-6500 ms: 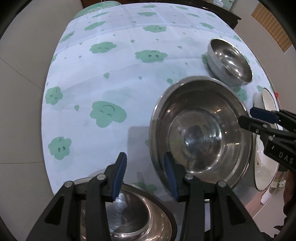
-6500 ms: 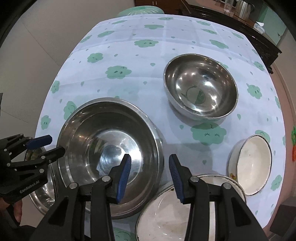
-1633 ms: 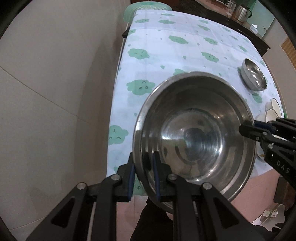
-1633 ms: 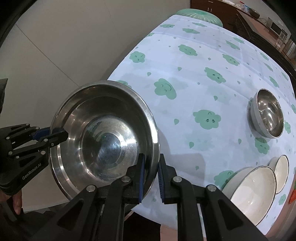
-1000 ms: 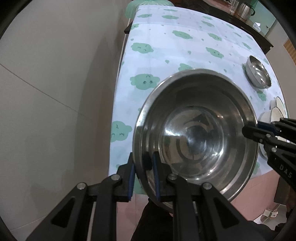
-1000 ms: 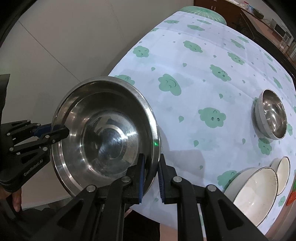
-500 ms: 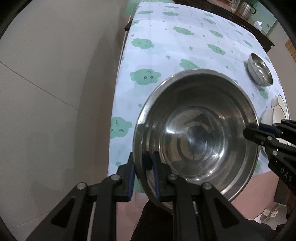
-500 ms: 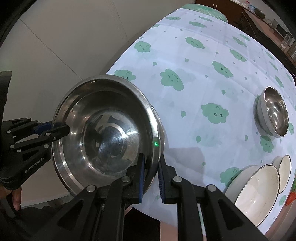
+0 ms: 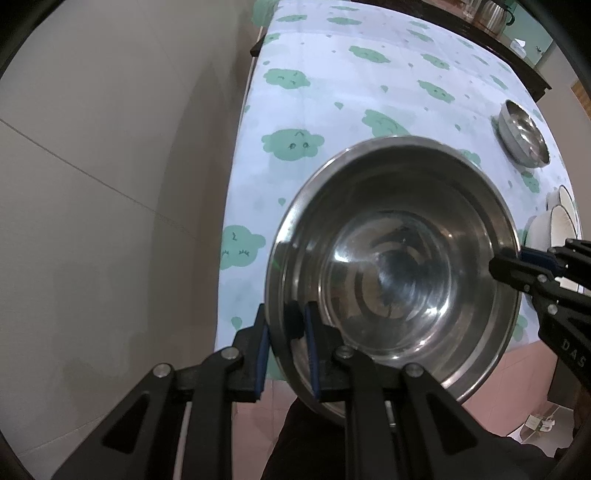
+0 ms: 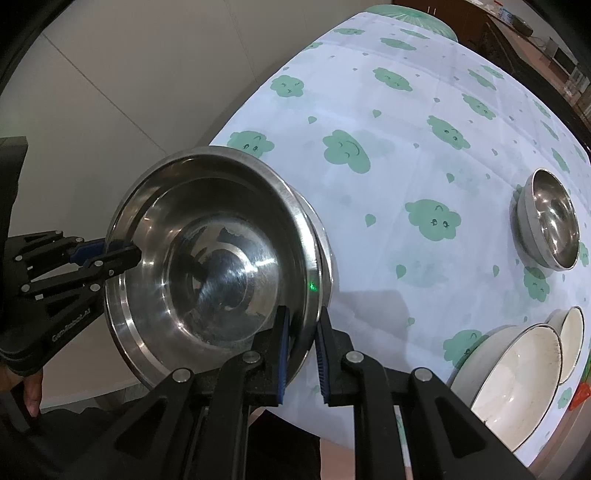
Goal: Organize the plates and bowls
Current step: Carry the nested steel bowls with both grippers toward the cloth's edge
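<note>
A large steel bowl [image 9: 391,273] [image 10: 214,266] is held tilted in the air above the near left corner of the table, gripped on opposite sides of its rim. My left gripper [image 9: 286,345] is shut on its near rim. My right gripper [image 10: 301,347] is shut on the other side of the rim, and a second steel rim [image 10: 325,254] shows just behind the bowl there. Each gripper shows in the other's view, the right gripper [image 9: 517,264] and the left gripper [image 10: 110,254]. A small steel bowl [image 9: 522,134] [image 10: 550,221] sits on the table far right.
The table wears a pale cloth [image 9: 369,92] [image 10: 424,129] with green clouds. Two white bowls [image 10: 517,369] [image 9: 557,218] stand at the near right edge. A beige wall [image 9: 110,184] runs along the table's left side. Dark furniture with a kettle [image 9: 495,11] is beyond.
Since the first frames both grippers have shut on the large steel bowl and lifted it off the table. In the last second it has drifted slightly toward the table corner.
</note>
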The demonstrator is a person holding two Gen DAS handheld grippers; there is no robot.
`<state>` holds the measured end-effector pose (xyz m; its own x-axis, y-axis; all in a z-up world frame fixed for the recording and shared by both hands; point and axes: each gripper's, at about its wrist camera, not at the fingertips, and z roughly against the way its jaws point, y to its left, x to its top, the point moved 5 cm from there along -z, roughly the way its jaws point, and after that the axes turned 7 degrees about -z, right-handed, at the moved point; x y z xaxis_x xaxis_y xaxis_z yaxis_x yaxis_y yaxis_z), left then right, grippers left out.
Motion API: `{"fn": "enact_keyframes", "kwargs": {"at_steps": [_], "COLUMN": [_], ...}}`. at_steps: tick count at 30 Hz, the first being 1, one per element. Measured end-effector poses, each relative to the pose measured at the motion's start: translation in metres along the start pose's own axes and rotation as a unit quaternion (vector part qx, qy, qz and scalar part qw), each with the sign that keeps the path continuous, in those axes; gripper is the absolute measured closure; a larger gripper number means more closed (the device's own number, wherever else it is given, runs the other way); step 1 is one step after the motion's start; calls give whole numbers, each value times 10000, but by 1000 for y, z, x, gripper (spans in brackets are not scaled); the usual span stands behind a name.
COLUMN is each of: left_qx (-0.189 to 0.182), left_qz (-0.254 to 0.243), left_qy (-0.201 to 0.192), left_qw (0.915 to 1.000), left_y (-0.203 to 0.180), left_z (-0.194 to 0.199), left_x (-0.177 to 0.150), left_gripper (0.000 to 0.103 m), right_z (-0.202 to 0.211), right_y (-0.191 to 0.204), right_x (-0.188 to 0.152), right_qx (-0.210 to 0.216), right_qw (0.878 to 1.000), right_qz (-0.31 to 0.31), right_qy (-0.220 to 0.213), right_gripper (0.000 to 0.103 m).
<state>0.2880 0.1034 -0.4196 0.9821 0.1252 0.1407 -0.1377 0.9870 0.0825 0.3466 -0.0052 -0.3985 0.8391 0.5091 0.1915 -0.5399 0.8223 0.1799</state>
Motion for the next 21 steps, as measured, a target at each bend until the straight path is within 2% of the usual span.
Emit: {"fn": "enact_keyframes", "kwargs": {"at_steps": [21], "left_qx": [-41], "left_qz": [-107], "left_qy": [118], "left_qw": [9999], "left_y": [-4], "left_z": [-13], "left_x": [2], "left_gripper": [88], "right_z": [-14], "right_y": [-4], "right_x": [1], "right_qx": [-51], "right_qw": [9999], "right_qz": [-55], "right_qy": [146], "right_gripper": [87]}}
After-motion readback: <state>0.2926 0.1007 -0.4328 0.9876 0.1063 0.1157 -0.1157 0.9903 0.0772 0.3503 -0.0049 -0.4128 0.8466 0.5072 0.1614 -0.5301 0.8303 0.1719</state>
